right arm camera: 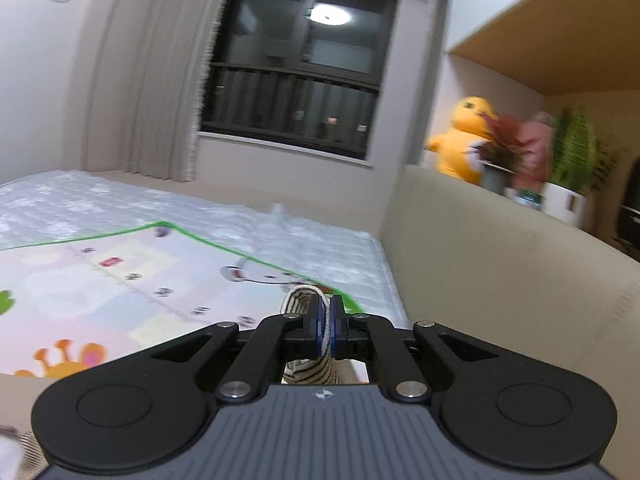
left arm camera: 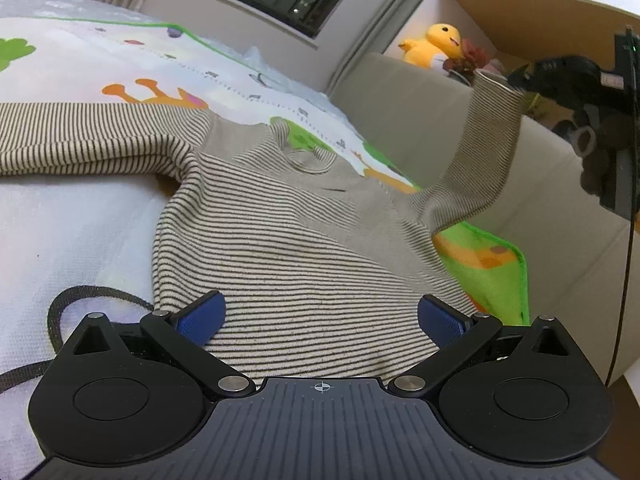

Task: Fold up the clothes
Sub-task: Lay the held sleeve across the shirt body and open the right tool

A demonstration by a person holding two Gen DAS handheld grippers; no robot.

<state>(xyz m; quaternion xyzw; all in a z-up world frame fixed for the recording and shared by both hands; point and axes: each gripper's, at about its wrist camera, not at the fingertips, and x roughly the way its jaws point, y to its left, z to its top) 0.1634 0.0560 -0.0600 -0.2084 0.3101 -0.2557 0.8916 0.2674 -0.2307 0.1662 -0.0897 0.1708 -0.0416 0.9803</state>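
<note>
A beige sweater with thin dark stripes point(left arm camera: 288, 232) lies flat on the bed, neck away from me. Its left sleeve point(left arm camera: 80, 140) stretches out to the left. Its right sleeve point(left arm camera: 484, 148) is lifted up off the bed at the right. My right gripper point(left arm camera: 520, 78) holds that sleeve's cuff in the air. In the right wrist view the right gripper point(right arm camera: 327, 314) is shut on the striped cuff point(right arm camera: 304, 300), which loops out to the left of its blue pads. My left gripper point(left arm camera: 320, 316) hovers open over the sweater's lower body, nothing between its fingers.
A cartoon play mat with a green border point(left arm camera: 140, 72) covers the white bed point(left arm camera: 60, 240) under the sweater. A beige padded headboard point(left arm camera: 420, 120) runs along the right, with a yellow plush toy point(left arm camera: 436, 44) and potted plants point(right arm camera: 576, 160) behind it. A black cord point(left arm camera: 68, 300) lies at the lower left.
</note>
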